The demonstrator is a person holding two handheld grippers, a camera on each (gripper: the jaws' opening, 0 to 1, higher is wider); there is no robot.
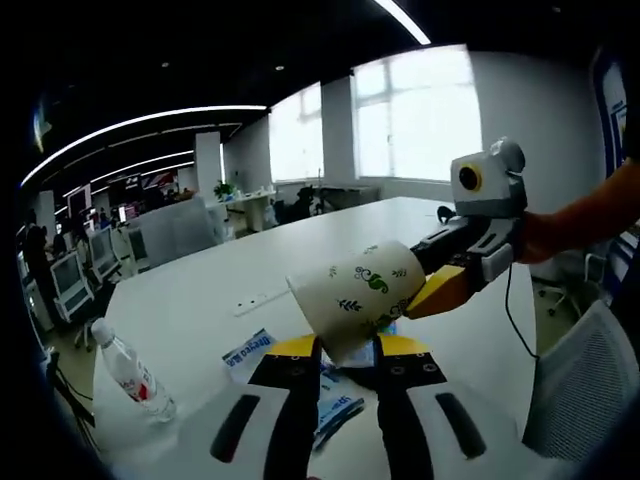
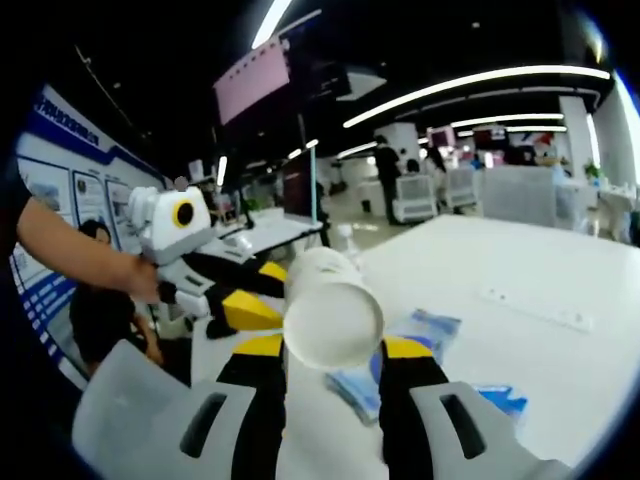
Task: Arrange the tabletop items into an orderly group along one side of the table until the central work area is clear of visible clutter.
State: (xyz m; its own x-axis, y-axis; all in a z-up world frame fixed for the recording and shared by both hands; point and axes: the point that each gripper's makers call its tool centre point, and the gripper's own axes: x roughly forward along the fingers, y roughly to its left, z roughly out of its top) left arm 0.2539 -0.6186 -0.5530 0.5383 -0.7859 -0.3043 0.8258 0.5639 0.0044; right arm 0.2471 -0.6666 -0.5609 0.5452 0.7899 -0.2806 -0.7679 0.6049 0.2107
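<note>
Cup (image 1: 360,295) between both grippers' jaws

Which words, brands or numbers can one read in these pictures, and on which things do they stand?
None can be read for certain.
Paper cup: green leaf pattern, no words.
Water bottle: red label, too blurred.
Blue packets on the table: print too small and blurred.
Wall posters: text too small.

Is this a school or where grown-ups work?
It looks like an open office: rows of desks with computer monitors, a long white meeting table, and ceiling strip lights.
</note>
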